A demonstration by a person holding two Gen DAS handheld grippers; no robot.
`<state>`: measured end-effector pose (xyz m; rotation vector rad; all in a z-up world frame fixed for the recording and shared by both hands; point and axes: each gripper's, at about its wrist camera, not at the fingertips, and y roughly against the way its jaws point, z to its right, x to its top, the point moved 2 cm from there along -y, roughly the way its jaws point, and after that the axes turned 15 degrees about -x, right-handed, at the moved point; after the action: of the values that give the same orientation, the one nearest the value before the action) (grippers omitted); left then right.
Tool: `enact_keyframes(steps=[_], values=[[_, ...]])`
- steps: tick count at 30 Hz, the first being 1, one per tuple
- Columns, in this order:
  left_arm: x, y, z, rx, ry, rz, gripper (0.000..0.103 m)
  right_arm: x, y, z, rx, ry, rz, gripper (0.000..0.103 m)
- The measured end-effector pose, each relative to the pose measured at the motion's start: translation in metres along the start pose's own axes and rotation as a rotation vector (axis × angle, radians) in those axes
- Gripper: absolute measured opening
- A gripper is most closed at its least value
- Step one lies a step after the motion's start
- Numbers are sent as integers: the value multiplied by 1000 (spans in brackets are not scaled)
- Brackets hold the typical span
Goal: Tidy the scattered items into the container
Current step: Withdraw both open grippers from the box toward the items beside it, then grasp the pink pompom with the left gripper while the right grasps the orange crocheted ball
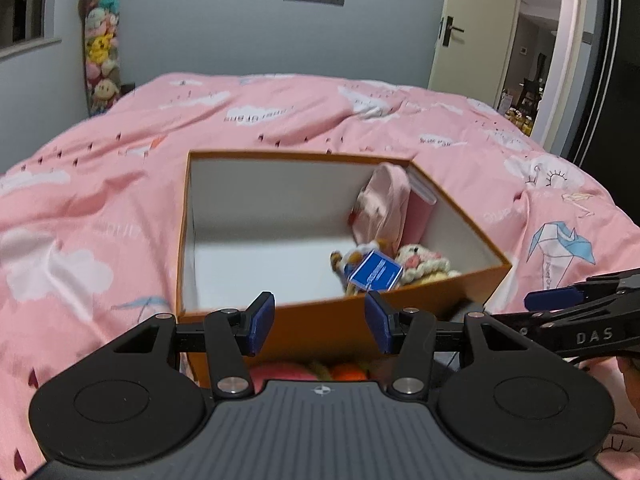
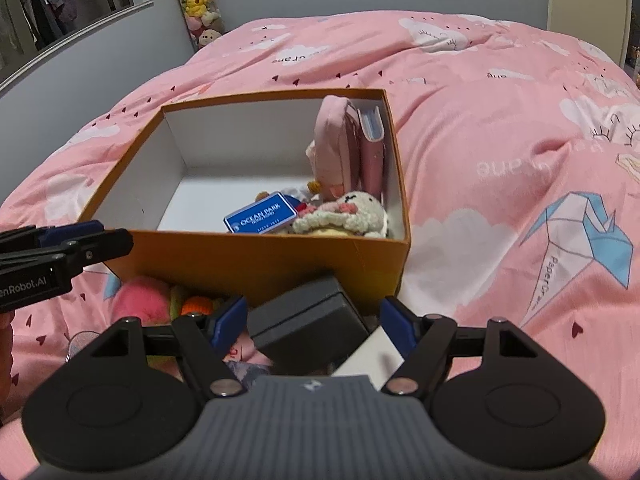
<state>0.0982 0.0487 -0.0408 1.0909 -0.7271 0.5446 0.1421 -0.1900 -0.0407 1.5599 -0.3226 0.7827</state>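
Note:
An open orange box [image 2: 256,256] stands on the pink bed; the left wrist view shows its near wall [image 1: 320,320]. Inside at the right lie a blue card [image 2: 260,216], a crocheted toy [image 2: 344,216], a pink pouch [image 2: 332,140] and a pink notebook [image 2: 374,148]. In front of the box lie a dark grey case [image 2: 308,320], a white flat item [image 2: 368,360] and a pink plush toy [image 2: 140,296] with an orange part [image 2: 196,304]. My right gripper [image 2: 314,326] is open, with the grey case between its fingers and the pads off it. My left gripper [image 1: 319,322] is open and empty above the plush toy [image 1: 280,372].
The pink quilt [image 1: 120,200] covers the whole bed around the box. A column of plush toys [image 1: 100,40] hangs on the far wall, and a door [image 1: 476,28] stands open at the right. Each gripper shows in the other's view, left gripper [image 2: 112,236] and right gripper [image 1: 536,306].

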Motion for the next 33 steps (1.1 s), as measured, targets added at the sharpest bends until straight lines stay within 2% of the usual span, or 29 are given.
enact_keyframes(steps=[8,12,15,16,21,26,33], values=[[-16,6,-13,-16,60,-62,58,-12,3,1,17,-17,-16,67],[-26,4,-21,19,80,-125,58,-13,8,-7,52,8,-11,67],[-31,1,-26,49,95,-175,60,-15,8,-19,98,35,-24,60],[-33,0,-28,56,98,-192,65,-16,7,-23,114,44,-30,57],[-39,-15,-38,66,137,-255,68,-18,-1,-46,168,113,-54,46],[-44,-33,-54,34,241,-288,68,-18,-13,-66,199,227,-71,40],[-46,-48,-63,10,298,-297,68,-14,-31,-94,211,400,-63,40]])
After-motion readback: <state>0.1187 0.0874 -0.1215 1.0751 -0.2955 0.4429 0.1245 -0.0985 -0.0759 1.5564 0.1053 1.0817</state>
